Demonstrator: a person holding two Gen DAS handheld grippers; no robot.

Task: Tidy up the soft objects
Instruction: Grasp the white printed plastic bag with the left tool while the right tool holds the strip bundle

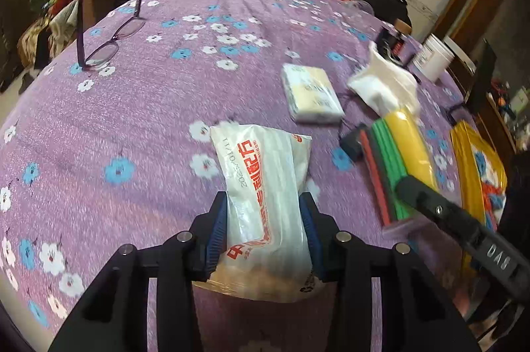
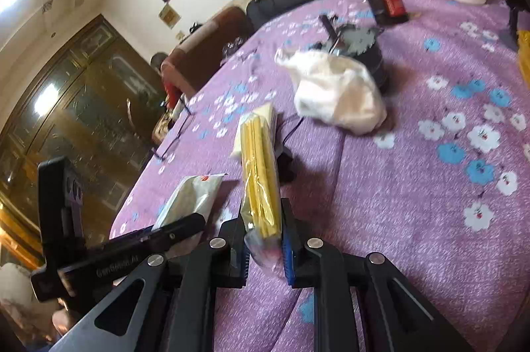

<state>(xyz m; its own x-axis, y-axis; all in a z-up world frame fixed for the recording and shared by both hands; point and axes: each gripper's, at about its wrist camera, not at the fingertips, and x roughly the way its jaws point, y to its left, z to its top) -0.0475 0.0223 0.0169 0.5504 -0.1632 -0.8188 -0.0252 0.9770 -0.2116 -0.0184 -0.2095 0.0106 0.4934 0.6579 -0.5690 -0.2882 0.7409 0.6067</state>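
Purple floral tabletop (image 1: 116, 120), task midway. Left tool (image 1: 263, 232) clamps a white printed soft pack (image 1: 265, 186); right tool (image 2: 263, 247) grips the wrapped coloured cloth bundle (image 2: 260, 173). Tissue pack (image 1: 311, 93) and crumpled white cloth (image 2: 338, 90) lie loose farther off, not yet gathered.

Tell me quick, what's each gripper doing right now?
Left gripper: closed on the white plastic packet.
Right gripper: closed on the pack of coloured sponge cloths.

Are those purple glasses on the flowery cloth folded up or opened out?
Opened out. The glasses rest lenses-down on the purple tablecloth, and both side arms stick up and apart instead of folding across the lenses.
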